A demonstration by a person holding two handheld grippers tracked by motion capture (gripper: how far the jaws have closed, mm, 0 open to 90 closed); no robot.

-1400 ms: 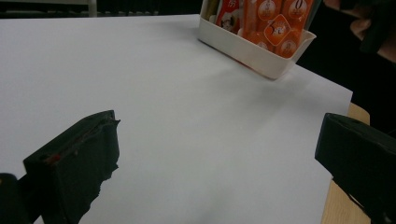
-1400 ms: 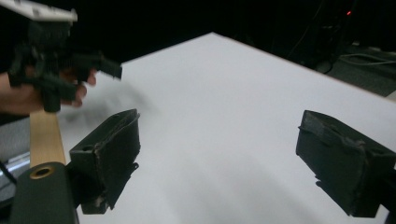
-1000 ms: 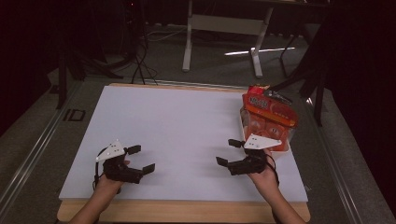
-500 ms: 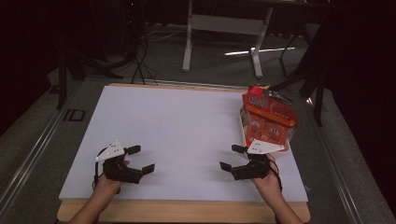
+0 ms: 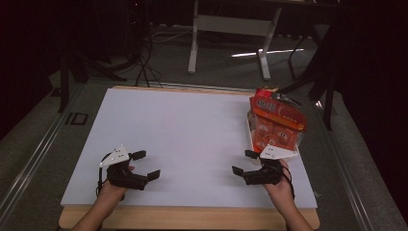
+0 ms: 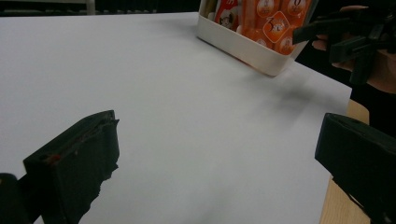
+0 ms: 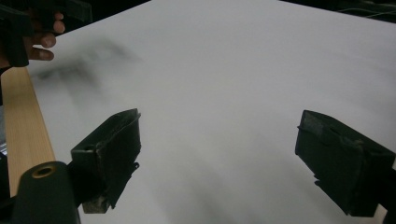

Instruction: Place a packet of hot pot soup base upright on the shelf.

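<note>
Near us, the left gripper (image 5: 146, 165) and the right gripper (image 5: 243, 162) sit low over the white table (image 5: 192, 130), both with jaws wide apart and holding nothing. Just past the right gripper stands a white box (image 5: 275, 130) at the table's right edge — packed with shiny orange snack packs (image 6: 275, 23).

right gripper (image 5: 244, 162) | drew back toward the table's near edge | farther from snack bin (image 5: 275, 130)

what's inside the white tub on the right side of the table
The white tub holds orange snack packets standing above its rim. Their lower parts and the tub's bottom are hidden.
</note>
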